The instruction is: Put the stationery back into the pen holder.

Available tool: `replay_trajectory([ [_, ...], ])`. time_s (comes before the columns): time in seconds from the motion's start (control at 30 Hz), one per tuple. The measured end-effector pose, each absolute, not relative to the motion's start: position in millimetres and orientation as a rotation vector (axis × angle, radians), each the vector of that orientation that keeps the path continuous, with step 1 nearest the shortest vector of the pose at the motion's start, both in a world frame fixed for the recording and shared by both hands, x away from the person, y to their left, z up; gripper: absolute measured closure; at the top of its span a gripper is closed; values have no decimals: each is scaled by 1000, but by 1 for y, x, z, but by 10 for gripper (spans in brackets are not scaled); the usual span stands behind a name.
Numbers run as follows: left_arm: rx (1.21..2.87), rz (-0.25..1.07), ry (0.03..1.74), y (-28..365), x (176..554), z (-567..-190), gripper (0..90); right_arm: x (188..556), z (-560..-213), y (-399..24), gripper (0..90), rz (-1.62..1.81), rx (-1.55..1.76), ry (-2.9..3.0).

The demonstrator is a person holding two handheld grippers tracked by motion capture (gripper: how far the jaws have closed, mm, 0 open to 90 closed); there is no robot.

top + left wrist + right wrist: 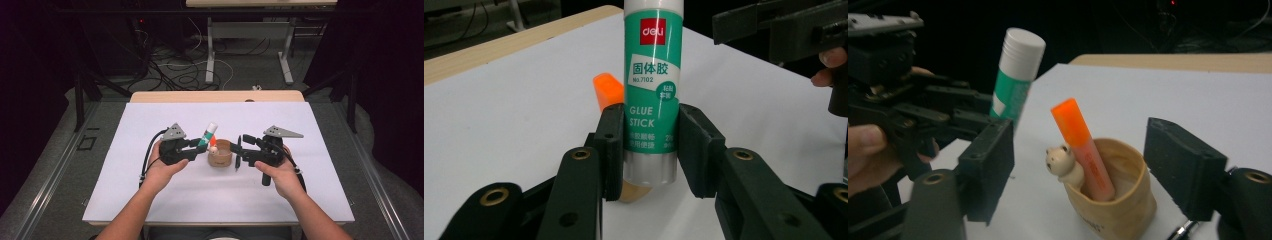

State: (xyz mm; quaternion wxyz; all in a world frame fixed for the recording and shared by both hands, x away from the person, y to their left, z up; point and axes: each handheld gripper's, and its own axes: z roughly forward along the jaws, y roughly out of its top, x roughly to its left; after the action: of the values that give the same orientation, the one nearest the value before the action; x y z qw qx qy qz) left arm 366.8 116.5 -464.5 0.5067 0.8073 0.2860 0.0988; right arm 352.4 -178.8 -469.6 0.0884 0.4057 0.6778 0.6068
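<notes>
the left gripper (651,150) has its jaws pressed on both sides of the glue stick (652,90), low on the tube near its bottom end, cap up and leaning a little as the right gripper view shows it (1015,75). the right gripper (1088,170) stands wide open with nothing between its jaws, which sit either side of the cup (1120,195) without touching it. the cup rests on the white mat (150,120) between the two grippers, holding an orange marker (1083,145) that leans against its rim, with a small bear figure (1062,162) at the edge. the step looks like putting the glue stick in the cup. to do it well, bring the tube's base over the free side of the opening, away from the marker, tip it nearer upright, and lower it before letting go. the cup looks light, so closing the right jaws gently on its wall should keep it from tipping. a dark pen (238,155) lies just right of the cup.
</notes>
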Motion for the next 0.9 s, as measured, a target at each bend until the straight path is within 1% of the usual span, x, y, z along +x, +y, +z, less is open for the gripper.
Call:
replay_trajectory([
  [0.27, 1884, 177, 675, 100, 363, -467, 657, 358, -455, -174, 356, 1863, 1270, 2020],
  [0.4, 1871, 159, 664, 93, 358, -469, 657, 357, -450, -173, 370, 1844, 1340, 2068],
  [0.47, 1866, 151, 665, 90, 356, -471, 657, 357, -450, -173, 420, 1866, 1395, 2072],
  [0.57, 1866, 142, 670, 87, 353, -474, 657, 357, -451, -175, 449, 1890, 1446, 2059],
  [0.7, 1854, 110, 703, 85, 352, -480, 657, 357, -452, -177, 470, 1940, 1506, 2048],
  [0.77, 1853, 101, 710, 84, 352, -483, 657, 356, -451, -179, 494, 1945, 1539, 2059],
  [0.9, 1854, 86, 715, 81, 350, -486, 657, 357, -453, -179, 504, 1952, 1601, 2059],
])
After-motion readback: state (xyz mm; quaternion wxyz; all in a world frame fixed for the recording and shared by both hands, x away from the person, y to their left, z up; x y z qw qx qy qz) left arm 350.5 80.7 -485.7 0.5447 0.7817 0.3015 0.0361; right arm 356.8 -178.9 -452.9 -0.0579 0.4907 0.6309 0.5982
